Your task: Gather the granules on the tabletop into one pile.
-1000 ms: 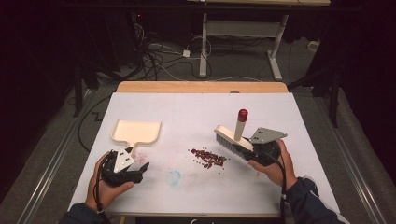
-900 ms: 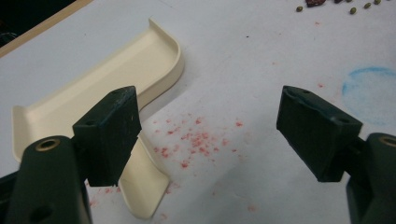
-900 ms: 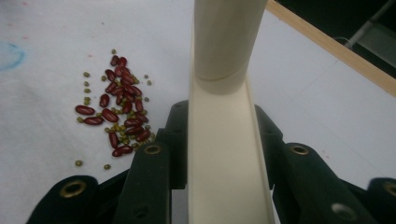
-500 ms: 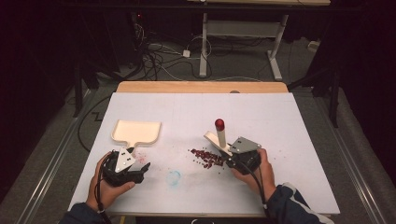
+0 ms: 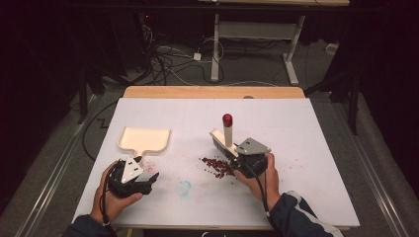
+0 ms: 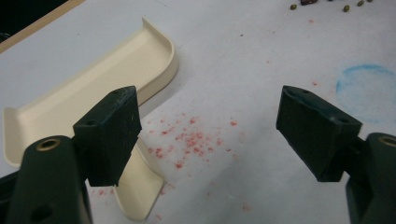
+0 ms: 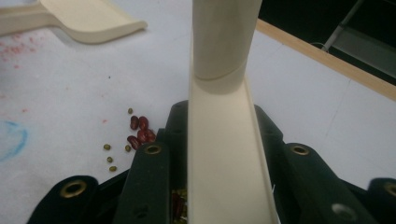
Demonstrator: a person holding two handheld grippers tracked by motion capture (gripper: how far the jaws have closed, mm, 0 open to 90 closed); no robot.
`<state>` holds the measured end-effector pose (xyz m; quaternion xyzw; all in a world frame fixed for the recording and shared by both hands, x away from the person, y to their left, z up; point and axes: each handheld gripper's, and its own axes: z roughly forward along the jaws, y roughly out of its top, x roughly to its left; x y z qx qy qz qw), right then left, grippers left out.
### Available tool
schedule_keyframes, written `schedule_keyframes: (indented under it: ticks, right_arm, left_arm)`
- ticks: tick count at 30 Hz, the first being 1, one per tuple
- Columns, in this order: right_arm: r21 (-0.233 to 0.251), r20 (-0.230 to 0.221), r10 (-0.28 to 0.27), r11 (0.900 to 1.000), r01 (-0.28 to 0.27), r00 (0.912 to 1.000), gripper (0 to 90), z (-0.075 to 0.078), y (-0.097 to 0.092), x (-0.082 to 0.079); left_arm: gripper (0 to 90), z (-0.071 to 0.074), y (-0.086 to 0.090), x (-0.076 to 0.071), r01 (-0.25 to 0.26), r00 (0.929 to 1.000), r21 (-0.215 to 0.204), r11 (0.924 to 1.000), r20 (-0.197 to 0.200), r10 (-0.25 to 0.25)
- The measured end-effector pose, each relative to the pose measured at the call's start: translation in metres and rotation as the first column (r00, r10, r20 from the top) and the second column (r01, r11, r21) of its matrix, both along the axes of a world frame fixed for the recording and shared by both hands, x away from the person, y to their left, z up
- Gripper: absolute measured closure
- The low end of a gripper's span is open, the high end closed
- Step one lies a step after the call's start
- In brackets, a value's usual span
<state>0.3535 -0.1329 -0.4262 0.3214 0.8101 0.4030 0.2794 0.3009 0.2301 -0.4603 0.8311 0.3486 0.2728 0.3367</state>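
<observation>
- Since a second ago the right gripper [image 5: 236, 159] has carried its brush [image 5: 223, 140] leftward to the beans; the left gripper [image 5: 141, 178] has stayed put
- white table [image 5: 306, 163] carries everything; a blue smudge [image 5: 183, 187] marks it
- cream dustpan [image 5: 144, 140] lies flat near the left gripper, whose jaws gape empty beside the handle
- brush: clamped in the right jaws, red-tipped handle upright
- red beans [image 5: 216, 166] lie scattered, touching the brush
</observation>
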Motion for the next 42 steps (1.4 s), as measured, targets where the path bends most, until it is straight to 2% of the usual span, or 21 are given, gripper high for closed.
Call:
schedule_keyframes:
  ticks: [3, 6, 9, 10, 12, 13, 14, 16, 17, 21, 23, 24, 26, 28, 29, 32, 33, 35, 38, 40, 42]
  right_arm:
    - [0.018, 0.015, 0.014, 0.9997, -0.015, 0.9998, 67.5, 0.008, -0.011, -0.001]
    - [0.036, 0.017, 0.067, 0.9970, -0.068, 0.9976, 67.5, 0.014, -0.017, 0.000]
    - [0.004, 0.038, 0.114, 0.9935, -0.114, 0.9928, 67.5, 0.016, -0.017, 0.005]
    - [0.000, 0.052, 0.149, 0.9888, -0.149, 0.9875, 67.5, 0.015, -0.017, 0.009]
    - [-0.011, 0.047, 0.184, 0.9830, -0.183, 0.9819, 67.5, 0.011, -0.017, 0.021]
    - [0.002, 0.034, 0.223, 0.9747, -0.224, 0.9741, 67.5, 0.007, -0.017, 0.028]
    - [-0.009, 0.026, 0.251, 0.9679, -0.251, 0.9676, 67.5, 0.004, -0.016, 0.035]
    - [-0.044, 0.034, 0.275, 0.9609, -0.274, 0.9608, 67.5, -0.004, -0.011, 0.047]
    - [-0.052, 0.032, 0.299, 0.9534, -0.297, 0.9537, 67.5, -0.007, -0.009, 0.054]
    - [-0.041, 0.010, 0.347, 0.9372, -0.346, 0.9378, 67.5, -0.018, 0.001, 0.069]
    - [-0.012, -0.001, 0.374, 0.9272, -0.374, 0.9273, 67.5, -0.021, 0.004, 0.070]
    - [-0.015, -0.002, 0.386, 0.9224, -0.386, 0.9225, 67.5, -0.021, 0.005, 0.069]
    - [-0.041, -0.003, 0.426, 0.9039, -0.426, 0.9047, 67.4, -0.021, 0.007, 0.062]
    - [-0.033, -0.010, 0.459, 0.8879, -0.459, 0.8885, 67.4, -0.021, 0.006, 0.055]
    - [-0.034, -0.016, 0.479, 0.8768, -0.480, 0.8775, 67.4, -0.021, 0.005, 0.051]
    - [-0.076, -0.018, 0.504, 0.8604, -0.504, 0.8634, 67.3, -0.019, 0.003, 0.040]
    - [-0.074, -0.020, 0.511, 0.8564, -0.511, 0.8594, 67.3, -0.018, 0.001, 0.038]
    - [-0.085, -0.008, 0.500, 0.8625, -0.499, 0.8659, 67.4, -0.016, -0.003, 0.036]
    - [-0.079, 0.027, 0.453, 0.8898, -0.449, 0.8913, 67.5, -0.010, -0.008, 0.036]
    - [-0.029, 0.043, 0.409, 0.9123, -0.408, 0.9114, 67.4, -0.005, -0.009, 0.037]
    - [0.034, 0.029, 0.354, 0.9344, -0.355, 0.9348, 67.5, 0.001, -0.007, 0.033]
  left_arm:
    - [20.9, 0.000, -0.001, 0.000, 0.003, 1.0000, 0.005, 1.0000, 0.001, -0.003]
    - [20.9, -0.001, -0.002, 0.001, 0.002, 1.0000, 0.010, 0.9999, -0.002, -0.002]
    - [20.9, -0.001, -0.002, 0.001, 0.001, 1.0000, 0.012, 0.9999, -0.007, 0.000]
    - [20.9, -0.001, -0.002, 0.002, -0.002, 1.0000, 0.013, 0.9999, -0.008, 0.002]
    - [20.9, -0.002, -0.001, 0.002, -0.006, 0.9999, 0.009, 0.9999, -0.011, 0.006]
    - [21.0, -0.002, -0.001, 0.002, -0.007, 0.9999, 0.009, 0.9999, -0.013, 0.008]
    - [20.9, -0.002, -0.001, 0.003, -0.009, 0.9999, 0.010, 0.9999, -0.014, 0.009]
    - [21.0, -0.003, -0.001, 0.003, -0.007, 0.9998, 0.013, 0.9999, -0.018, 0.007]
    - [21.0, -0.003, -0.001, 0.003, -0.008, 0.9998, 0.012, 0.9999, -0.018, 0.008]
    - [21.0, -0.004, 0.000, 0.004, -0.014, 0.9997, 0.014, 0.9998, -0.022, 0.014]
    - [21.0, -0.004, 0.001, 0.004, -0.016, 0.9996, 0.015, 0.9998, -0.024, 0.016]
    - [21.0, -0.004, 0.001, 0.003, -0.016, 0.9996, 0.015, 0.9998, -0.022, 0.016]
    - [21.1, -0.004, 0.000, 0.002, -0.012, 0.9996, 0.020, 0.9997, -0.024, 0.013]
    - [21.1, -0.004, 0.000, 0.002, -0.012, 0.9997, 0.023, 0.9997, -0.023, 0.012]
    - [21.1, -0.004, -0.001, 0.002, -0.012, 0.9997, 0.024, 0.9997, -0.022, 0.012]
    - [21.1, -0.004, -0.001, 0.001, -0.011, 0.9998, 0.022, 0.9997, -0.017, 0.011]
    - [21.1, -0.003, 0.000, 0.001, -0.010, 0.9998, 0.021, 0.9997, -0.017, 0.011]
    - [21.1, -0.003, 0.000, 0.001, -0.011, 0.9998, 0.022, 0.9997, -0.019, 0.011]
    - [21.1, -0.003, -0.001, 0.001, -0.007, 0.9999, 0.021, 0.9998, -0.014, 0.008]
    - [21.1, -0.002, -0.001, 0.001, -0.007, 0.9999, 0.021, 0.9998, -0.012, 0.007]
    - [21.1, -0.002, 0.000, 0.001, -0.009, 0.9999, 0.016, 0.9998, -0.010, 0.009]
